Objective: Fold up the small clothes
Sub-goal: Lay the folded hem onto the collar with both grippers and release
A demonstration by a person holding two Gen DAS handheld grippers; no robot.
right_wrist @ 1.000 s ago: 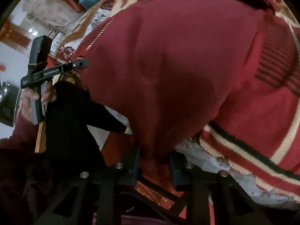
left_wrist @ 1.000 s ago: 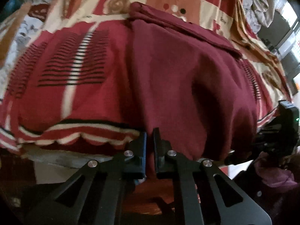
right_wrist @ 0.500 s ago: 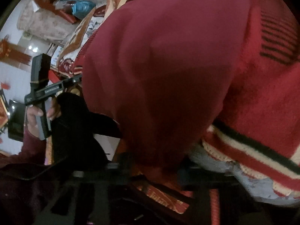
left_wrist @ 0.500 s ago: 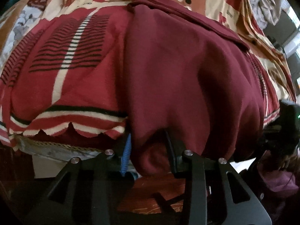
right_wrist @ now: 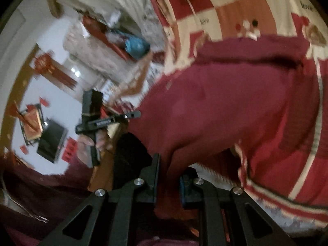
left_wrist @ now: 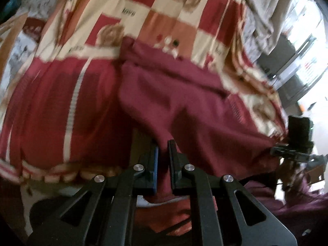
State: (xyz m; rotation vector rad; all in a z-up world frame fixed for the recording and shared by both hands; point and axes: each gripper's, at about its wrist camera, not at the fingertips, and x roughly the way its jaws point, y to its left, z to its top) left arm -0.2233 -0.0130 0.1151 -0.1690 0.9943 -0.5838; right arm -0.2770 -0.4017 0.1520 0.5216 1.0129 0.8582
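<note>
Now | maroon garment (left_wrist: 184,106): draped, creased | left gripper (left_wrist: 163,143), right gripper (right_wrist: 168,164): both clamping its hem

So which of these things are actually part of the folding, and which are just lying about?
Part of the job:
- maroon garment, near edge pinched at two spots
- left claw, shut on it
- right claw, shut on it

Just lying about:
- red striped blanket underneath
- patchwork bedspread
- blue bundle
- dark screen on the wall
</note>
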